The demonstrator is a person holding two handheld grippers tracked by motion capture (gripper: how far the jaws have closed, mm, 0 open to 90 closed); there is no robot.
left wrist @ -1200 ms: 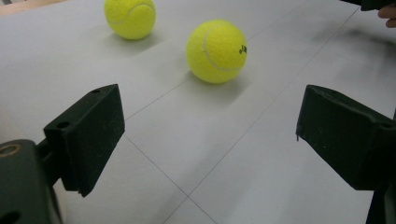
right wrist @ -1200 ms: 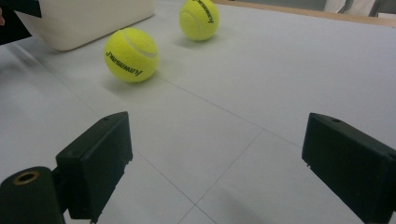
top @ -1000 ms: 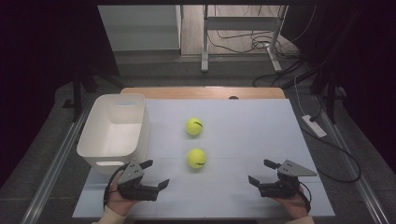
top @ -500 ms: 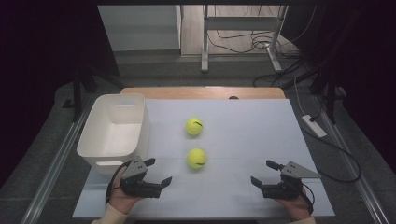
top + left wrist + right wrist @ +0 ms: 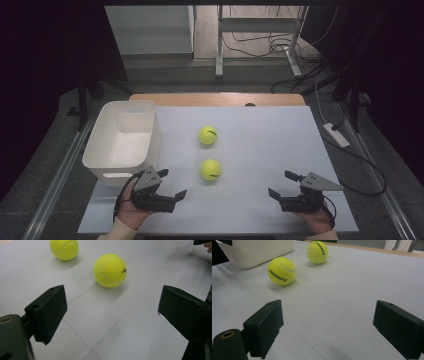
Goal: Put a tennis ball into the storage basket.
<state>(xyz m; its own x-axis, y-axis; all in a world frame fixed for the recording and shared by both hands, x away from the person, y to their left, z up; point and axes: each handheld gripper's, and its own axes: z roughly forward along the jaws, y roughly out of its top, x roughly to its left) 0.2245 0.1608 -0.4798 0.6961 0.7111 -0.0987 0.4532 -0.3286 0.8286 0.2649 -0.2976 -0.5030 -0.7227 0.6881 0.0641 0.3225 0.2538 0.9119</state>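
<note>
Two yellow-green tennis balls lie on the white surface (image 5: pixel 280 150), well apart from both hands. The near ball (image 5: pixel 211 169) rests roughly midway between the two tongs and a little farther out; the far ball (image 5: pixel 208 135) lies beyond it, the pair separated by a clear gap. A white plastic bin (image 5: pixel 122 137) stands at the left edge of the surface, beside the balls but not touching either.

The left tongs (image 5: pixel 169 184), held in the person's left hand (image 5: pixel 131 210), point toward the middle of the surface with jaws spread wide and nothing between them. The right tongs (image 5: pixel 282 184), held in the right hand (image 5: pixel 315 220), are likewise spread and hold nothing.

The high view gives the overall layout, including the bin's open interior and a white power strip (image 5: pixel 337 135) on the floor to the right. The right gripper view adds detail: black lettering along the near ball (image 5: pixel 281 271), its curved white seam, and the bin's wall (image 5: pixel 259 251) just behind it. The left gripper view shows a small black mark on the near ball (image 5: pixel 110 270), and thin seam lines crossing the surface.
</note>
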